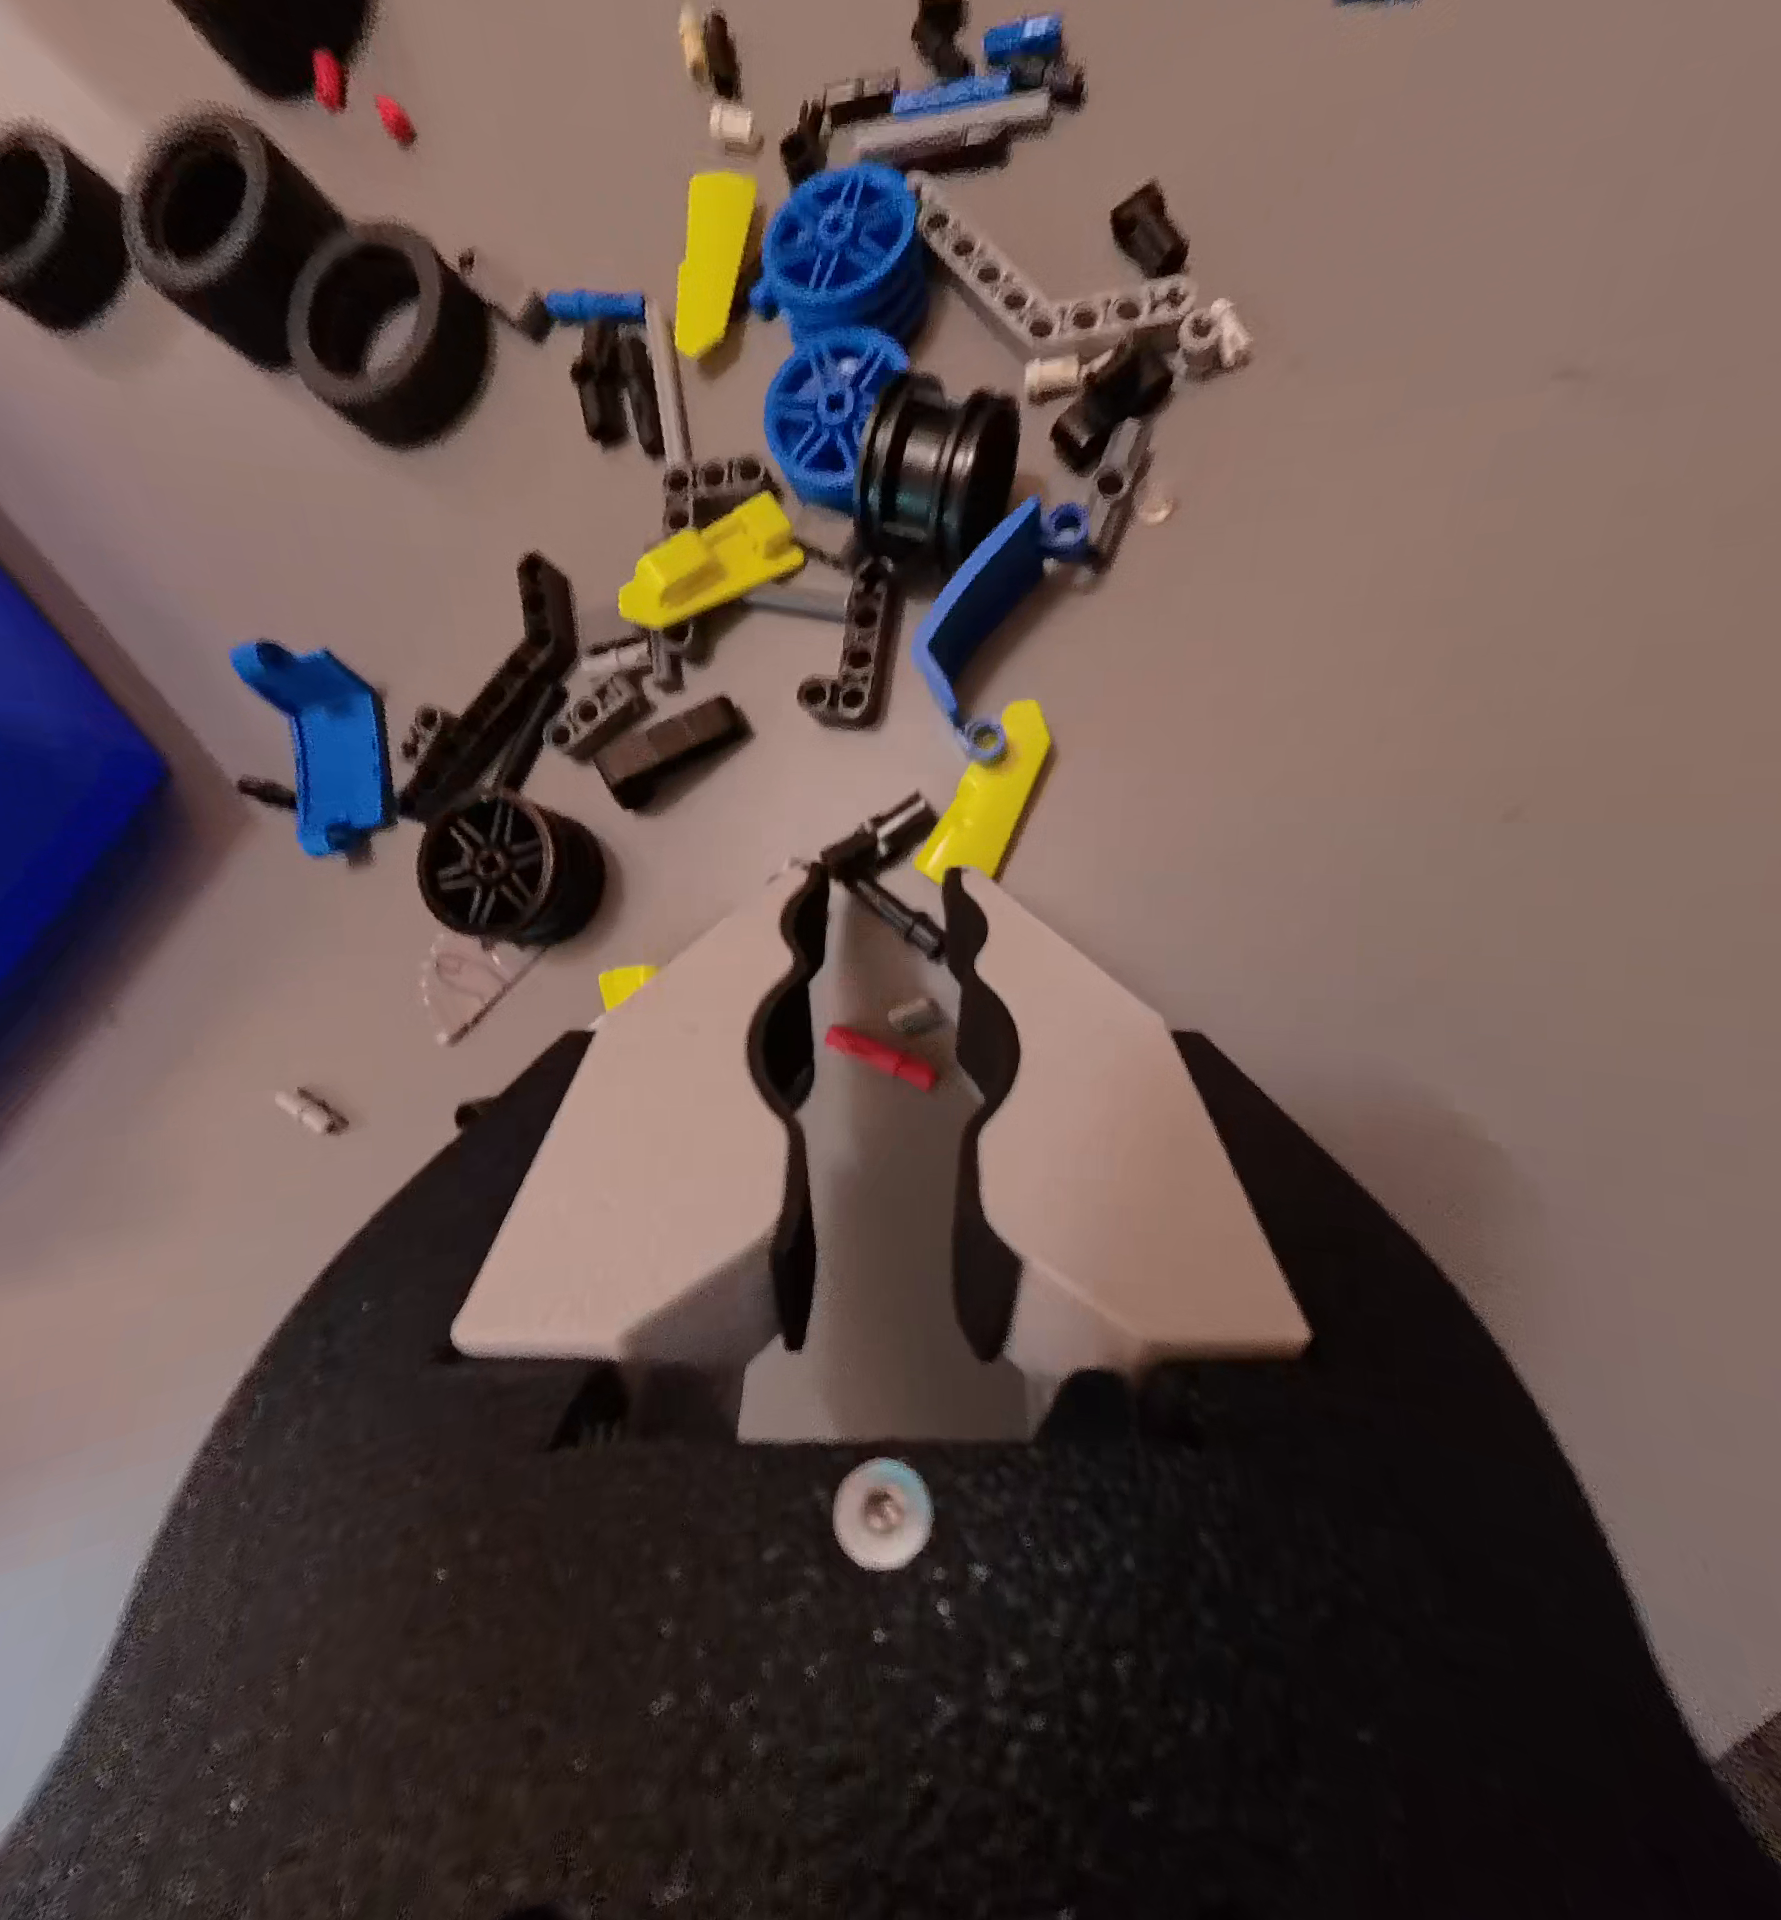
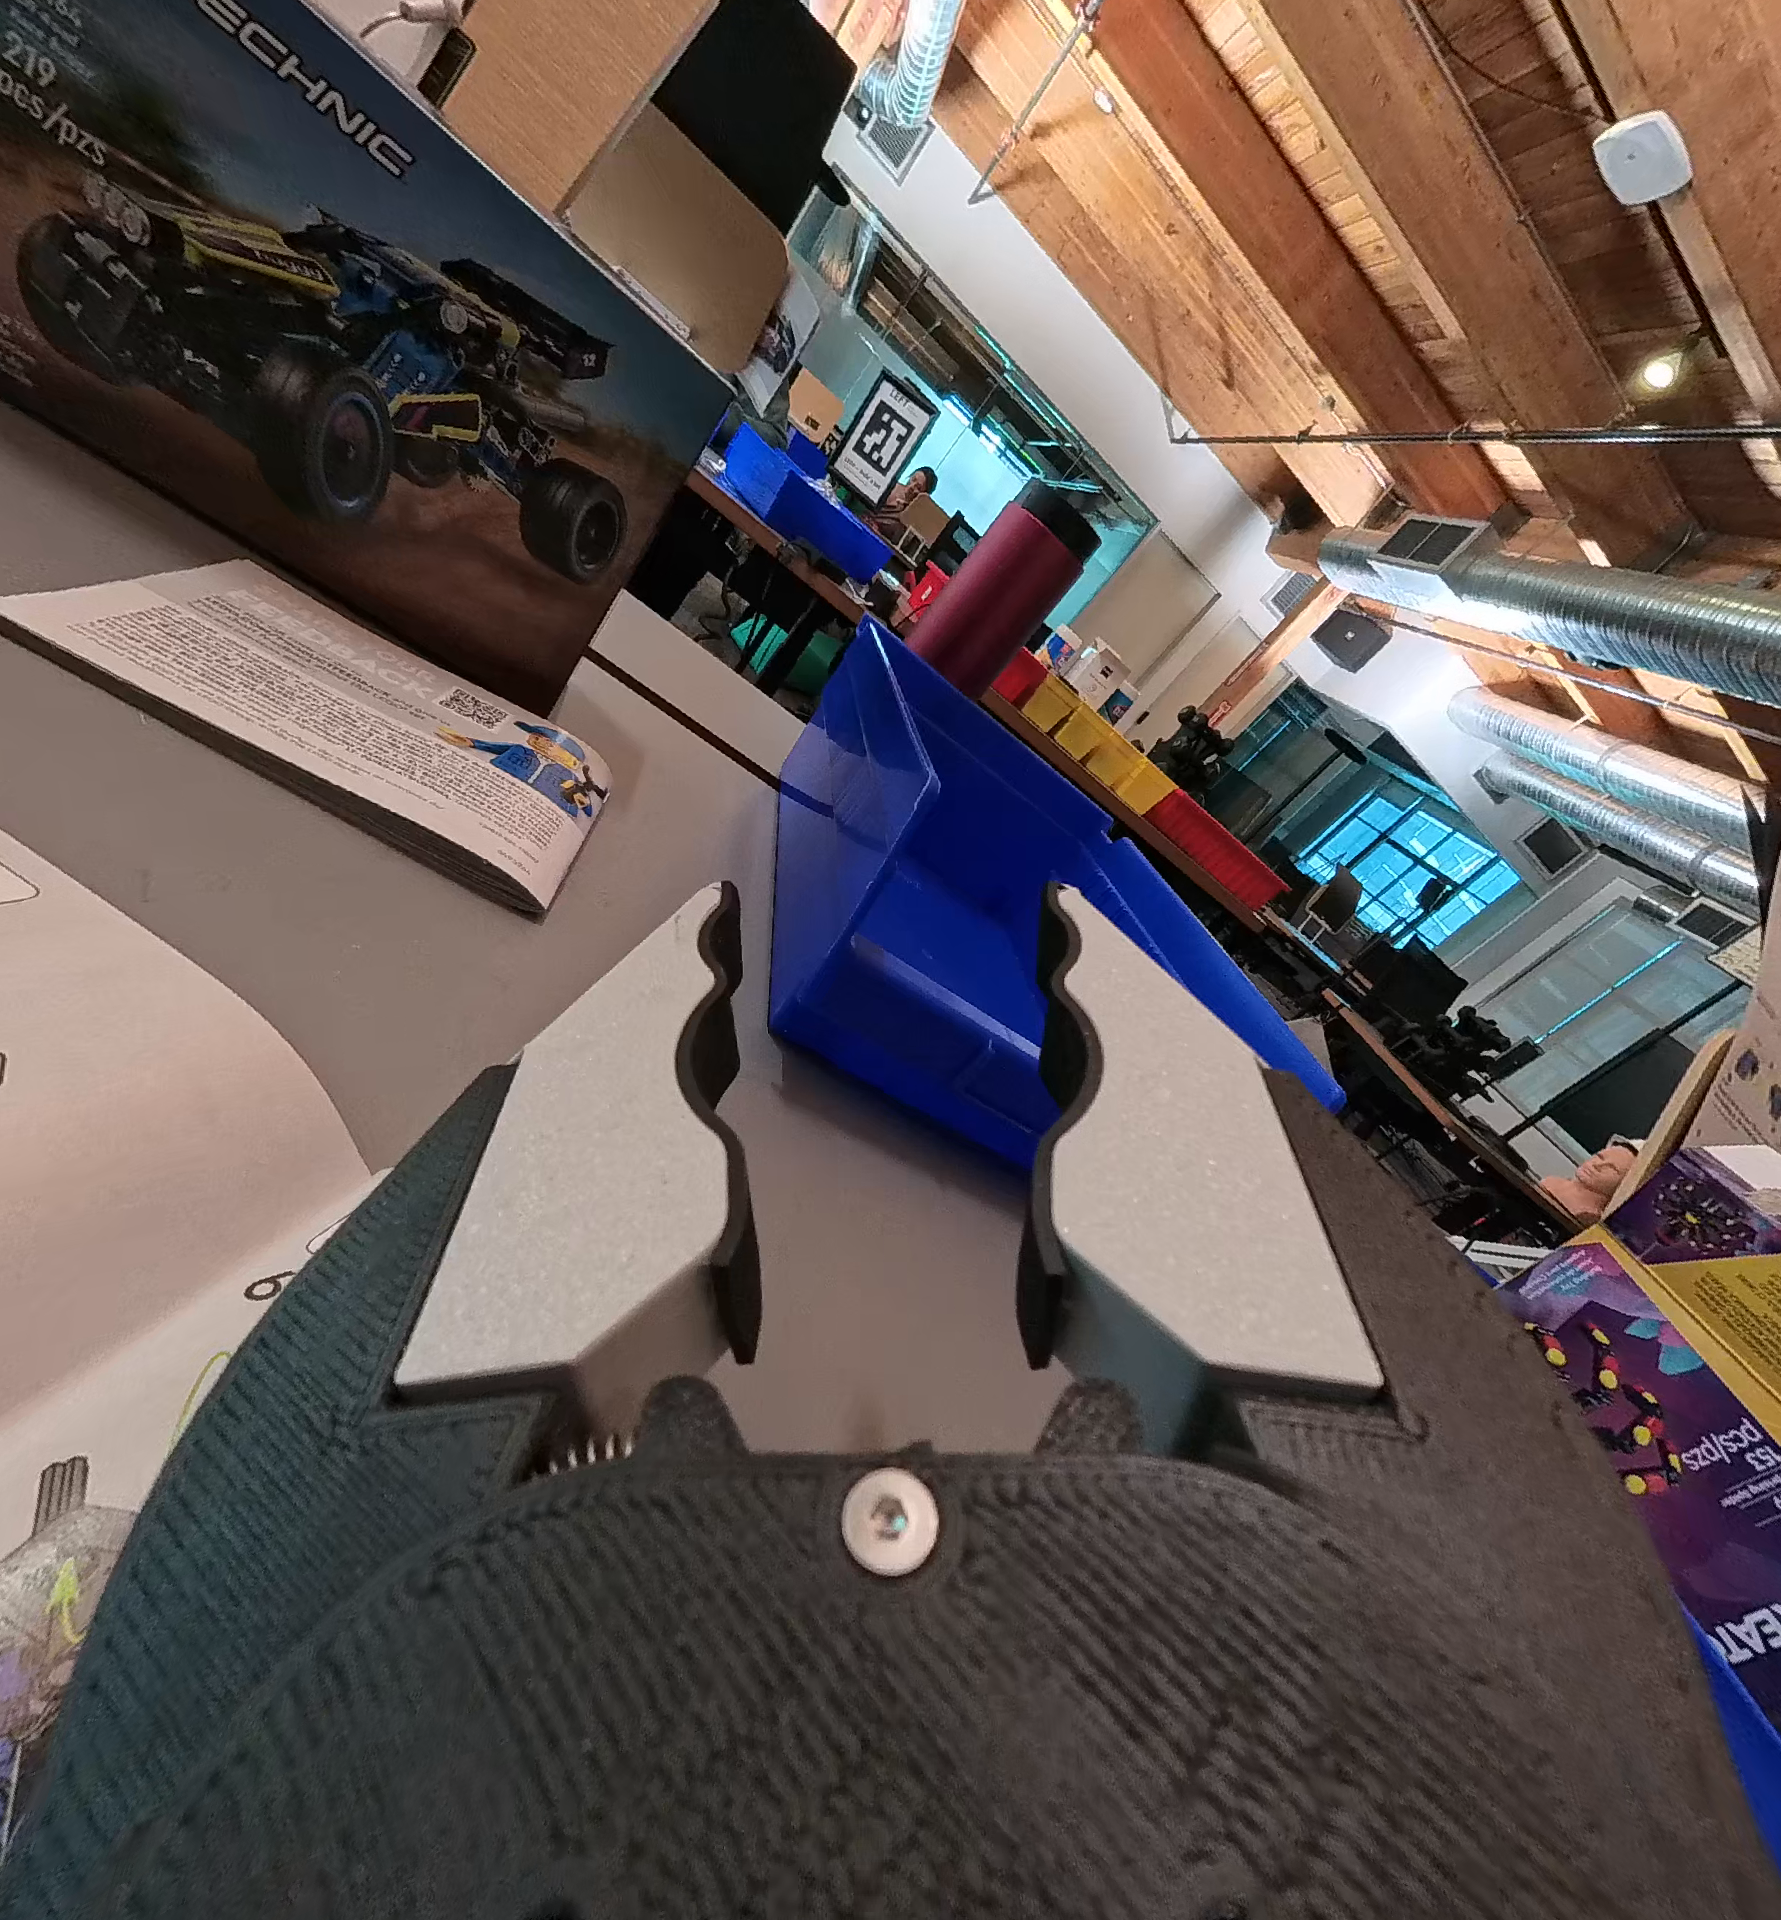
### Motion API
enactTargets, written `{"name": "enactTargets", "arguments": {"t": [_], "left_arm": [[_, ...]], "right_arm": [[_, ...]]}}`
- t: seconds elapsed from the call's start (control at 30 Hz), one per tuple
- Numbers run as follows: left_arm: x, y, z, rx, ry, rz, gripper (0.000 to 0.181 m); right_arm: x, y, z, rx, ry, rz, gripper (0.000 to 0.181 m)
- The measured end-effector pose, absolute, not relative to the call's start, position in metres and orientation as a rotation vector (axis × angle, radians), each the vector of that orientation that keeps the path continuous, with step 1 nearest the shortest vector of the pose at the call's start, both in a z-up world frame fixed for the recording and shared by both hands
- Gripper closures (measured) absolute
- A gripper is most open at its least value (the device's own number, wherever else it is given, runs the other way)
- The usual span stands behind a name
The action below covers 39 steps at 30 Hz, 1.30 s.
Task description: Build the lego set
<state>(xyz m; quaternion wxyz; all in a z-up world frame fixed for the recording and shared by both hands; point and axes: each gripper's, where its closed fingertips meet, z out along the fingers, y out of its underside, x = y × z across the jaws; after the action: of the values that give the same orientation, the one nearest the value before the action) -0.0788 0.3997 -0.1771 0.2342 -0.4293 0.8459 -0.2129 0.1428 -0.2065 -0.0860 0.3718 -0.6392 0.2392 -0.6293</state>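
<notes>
In the left wrist view, loose Lego parts lie scattered on a grey table (image 1: 1437,623): two blue wheel hubs (image 1: 834,244), a black rim (image 1: 933,462), a spoked black rim (image 1: 496,868), three black tyres (image 1: 377,312), yellow panels (image 1: 709,566), blue panels (image 1: 335,748) and grey and black beams (image 1: 1042,291). My left gripper (image 1: 884,883) is open above the table, empty. A small black pin piece (image 1: 881,852) lies at its tips, next to a yellow panel (image 1: 985,795). A red pin (image 1: 881,1058) lies on the table between the fingers. My right gripper (image 2: 891,904) is open and empty, tilted.
A blue bin (image 1: 13,831) stands at the left edge and also shows in front of the right gripper (image 2: 917,935). The set's box (image 2: 294,291), a closed booklet (image 2: 325,717) and an open instruction book (image 2: 86,1091) lie to the left. Another boxed set (image 2: 1696,1403) sits on the right. There is about 65 cm between the tips of the two grippers. From the left gripper's tips to the spoked black rim (image 1: 496,868) is close to 7 cm.
</notes>
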Motion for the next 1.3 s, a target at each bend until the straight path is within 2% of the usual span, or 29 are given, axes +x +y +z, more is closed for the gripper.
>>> {"name": "enactTargets", "arguments": {"t": [0.2, 0.3, 0.5, 0.63, 0.9, 1.13, 1.3], "left_arm": [[-0.048, 0.393, -0.154, -1.21, 2.156, -0.745, 0.167], [-0.041, 0.352, -0.143, -1.085, 2.218, -0.896, 0.165], [-0.027, 0.32, -0.17, -0.913, 2.419, -0.687, 0.163], [-0.021, 0.314, -0.177, -0.931, 2.446, -0.667, 0.175], [-0.014, 0.275, -0.139, -0.883, 2.326, -0.82, 0.176], [-0.025, 0.148, -0.122, -0.774, 2.397, -1.13, 0.176], [-0.039, 0.044, -0.144, -0.736, 2.508, -1.257, 0.176]], "right_arm": [[0.143, -0.207, -0.086, -1.639, 0.615, -1.614, 0.125], [0.143, -0.207, -0.086, -1.641, 0.617, -1.616, 0.126], [0.144, -0.207, -0.087, -1.648, 0.617, -1.613, 0.126], [0.143, -0.207, -0.086, -1.636, 0.622, -1.614, 0.126], [0.143, -0.211, -0.083, -1.612, 0.645, -1.608, 0.126], [0.14, -0.217, -0.077, -1.562, 0.665, -1.573, 0.13], [0.126, -0.212, -0.069, -1.873, 0.387, -1.563, 0.139]]}}
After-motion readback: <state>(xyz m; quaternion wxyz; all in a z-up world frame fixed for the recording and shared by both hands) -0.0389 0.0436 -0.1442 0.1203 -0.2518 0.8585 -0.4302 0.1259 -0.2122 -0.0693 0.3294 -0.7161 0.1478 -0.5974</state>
